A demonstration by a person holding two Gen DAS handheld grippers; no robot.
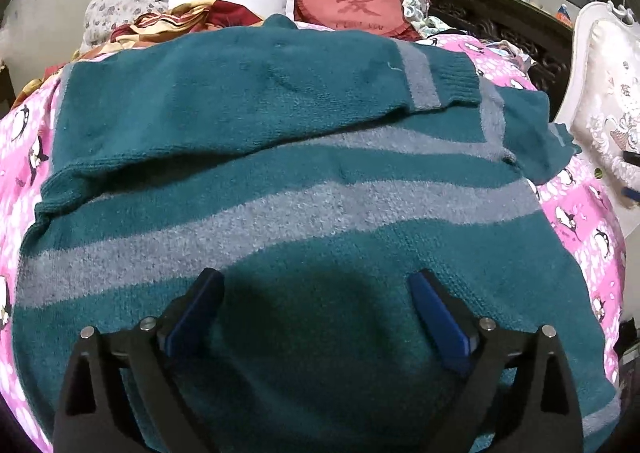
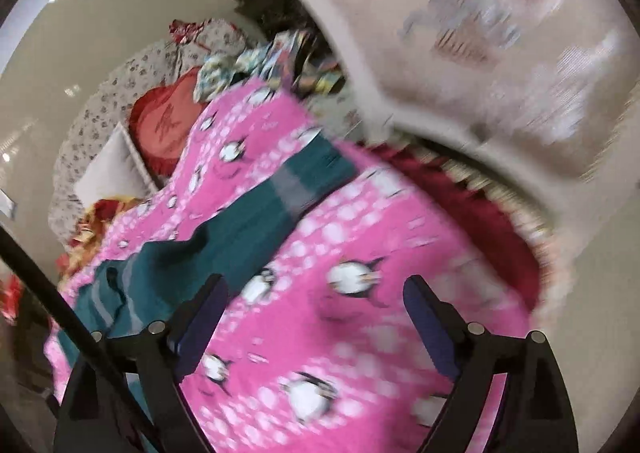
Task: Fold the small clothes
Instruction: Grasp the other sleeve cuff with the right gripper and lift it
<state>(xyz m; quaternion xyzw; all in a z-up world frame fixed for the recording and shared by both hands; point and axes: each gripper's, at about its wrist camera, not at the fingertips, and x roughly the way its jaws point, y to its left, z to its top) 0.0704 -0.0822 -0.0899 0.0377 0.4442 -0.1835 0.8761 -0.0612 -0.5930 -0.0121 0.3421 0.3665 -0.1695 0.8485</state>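
Even indoor light is seen; a soft shadow is cast on the sweater (image 1: 320,181) in the sharp left wrist view. The right wrist view is smeared by motion blur, edges bent and vignetted.

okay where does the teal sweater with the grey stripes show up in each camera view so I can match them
Left wrist view: the teal sweater fills the centre, one sleeve folded across its top, spread on the pink penguin blanket.
Right wrist view: the sweater lies at left, its unfolded sleeve running diagonally toward the centre.
Shared landmark: the red heart cushion beyond the blanket.
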